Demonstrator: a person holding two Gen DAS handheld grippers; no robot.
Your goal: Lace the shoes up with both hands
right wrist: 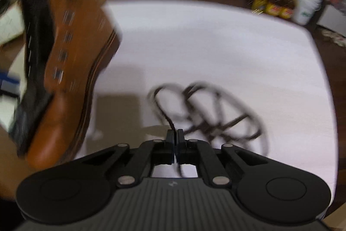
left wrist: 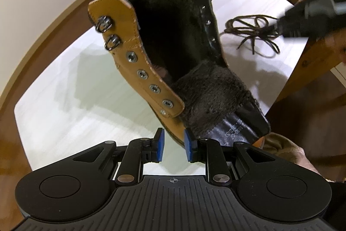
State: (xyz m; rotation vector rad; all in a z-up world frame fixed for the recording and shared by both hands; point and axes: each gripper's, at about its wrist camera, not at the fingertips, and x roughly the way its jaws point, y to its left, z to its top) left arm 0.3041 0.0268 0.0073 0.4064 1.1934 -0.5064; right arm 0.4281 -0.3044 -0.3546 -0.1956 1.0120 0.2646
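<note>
While the boot hangs tilted with its mouth toward the left camera, each gripper has its own job; the lines run outward from the fingers.

Left fingers: the left gripper [left wrist: 174, 145] has its blue pads parted, the boot's lower front edge between them; whether the pads actually press it I cannot tell; the spot looks chosen to prop the boot and turn its eyelets up.

Right fingers: the right gripper [right wrist: 174, 145] is pinched tight on one strand of the lace [right wrist: 207, 109], near an end as far as the blur allows; a narrow grip like this suits steering a tip into a small hole.

Boot [left wrist: 170, 47]: raised off the bench, tongue folded out; the tan eyelet flap [left wrist: 134, 62] shows four round eyelets and two hooks, all bare of lace; the opposite row is in shadow, no lace visible there either.

Lace: lying in a loose tangle on the bench, well apart from the boot, so its free length can trail out.

Bench [left wrist: 64, 101]: white top, wood rim.

Stage, as a judgement: no eyelet carries lace; the held strand would need to meet the lowest eyelets.
</note>
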